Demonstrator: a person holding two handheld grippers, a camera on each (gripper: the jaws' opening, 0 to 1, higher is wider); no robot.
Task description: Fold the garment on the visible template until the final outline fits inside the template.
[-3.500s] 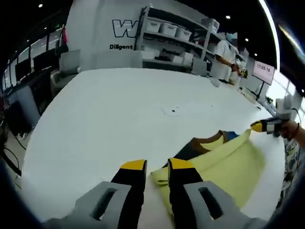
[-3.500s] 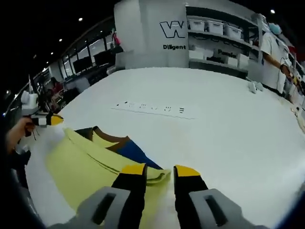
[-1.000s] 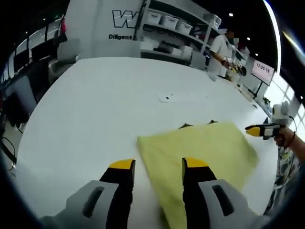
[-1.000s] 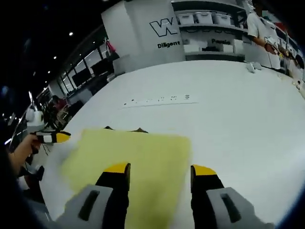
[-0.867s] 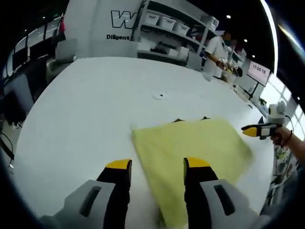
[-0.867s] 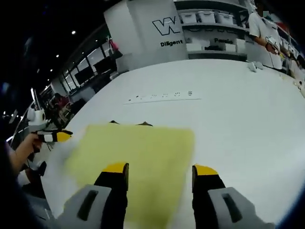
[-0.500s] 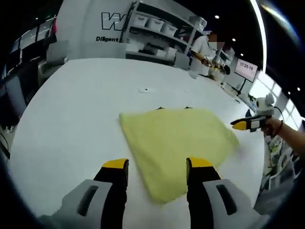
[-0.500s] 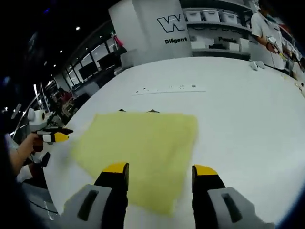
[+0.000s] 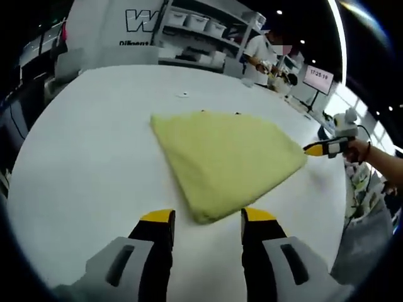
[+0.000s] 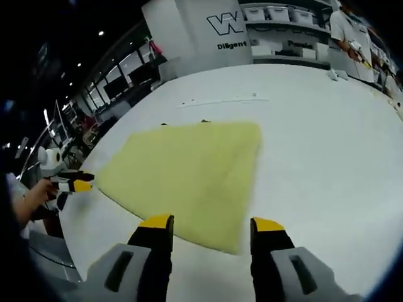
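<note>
I'm over a wide white table (image 9: 82, 151), smooth and matte, in a dim hall with ceiling spotlights. Behind it stands a grey wall with a big "W" logo (image 10: 225, 24) and open shelving (image 9: 201, 25) stacked with pale bins. A person in a white top (image 9: 261, 53) stands by the shelves; in the right gripper view I catch them at the top right (image 10: 352, 31). A small screen (image 9: 317, 77) glows on the far right.

The garment (image 9: 227, 154) lies flat on the table, folded into a soft yellow four-sided slab with rounded, thick edges; in the right gripper view it (image 10: 189, 173) spreads just ahead of my jaws. Two tiny dark bits peek out at its far edge. A faint printed line of marks (image 10: 220, 100) sits on the table beyond it.

My left gripper (image 9: 204, 220) hovers just short of the near corner, yellow-tipped black jaws set wide apart, holding nothing. My right gripper (image 10: 211, 225) is likewise wide and empty, tips over the cloth's near edge. Each also shows in the other's view: right one (image 9: 324, 148) in a hand (image 9: 362, 151), left one (image 10: 72, 184) beside the cloth's corner.
</note>
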